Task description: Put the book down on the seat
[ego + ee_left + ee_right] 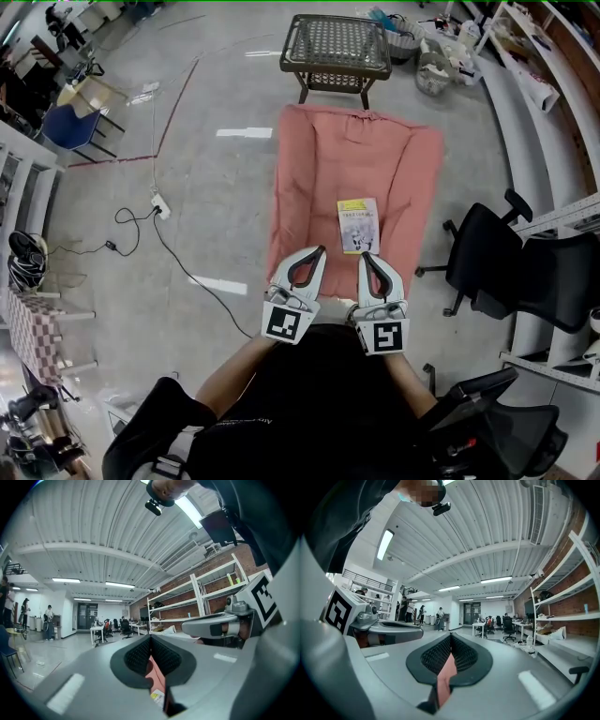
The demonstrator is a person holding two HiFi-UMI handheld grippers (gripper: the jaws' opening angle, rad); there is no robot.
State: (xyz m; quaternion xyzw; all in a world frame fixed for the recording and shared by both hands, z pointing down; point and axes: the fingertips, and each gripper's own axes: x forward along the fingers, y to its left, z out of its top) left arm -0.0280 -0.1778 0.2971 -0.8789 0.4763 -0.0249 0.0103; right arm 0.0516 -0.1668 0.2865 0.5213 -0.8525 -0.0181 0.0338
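Note:
A thin book point(358, 225) with a yellow-and-white cover lies flat on the pink cushioned seat point(319, 169), near its front right. No gripper touches it. My left gripper point(322, 249) and right gripper point(362, 255) are held side by side close to the person's body, just short of the seat's near edge, tips pointing at the book. Both are shut with nothing between the pads. In the left gripper view the shut gripper point(150, 637) frames a strip of pink seat point(154, 672) and a sliver of the book point(157, 698). In the right gripper view the shut gripper point(451, 636) shows only pink seat point(446, 677).
A dark wicker table point(336, 47) stands beyond the seat. Black office chairs point(506, 258) stand to the right, beside white shelving point(553, 112). A power strip point(161, 204) with cables lies on the grey floor to the left. A blue chair point(70, 127) is far left.

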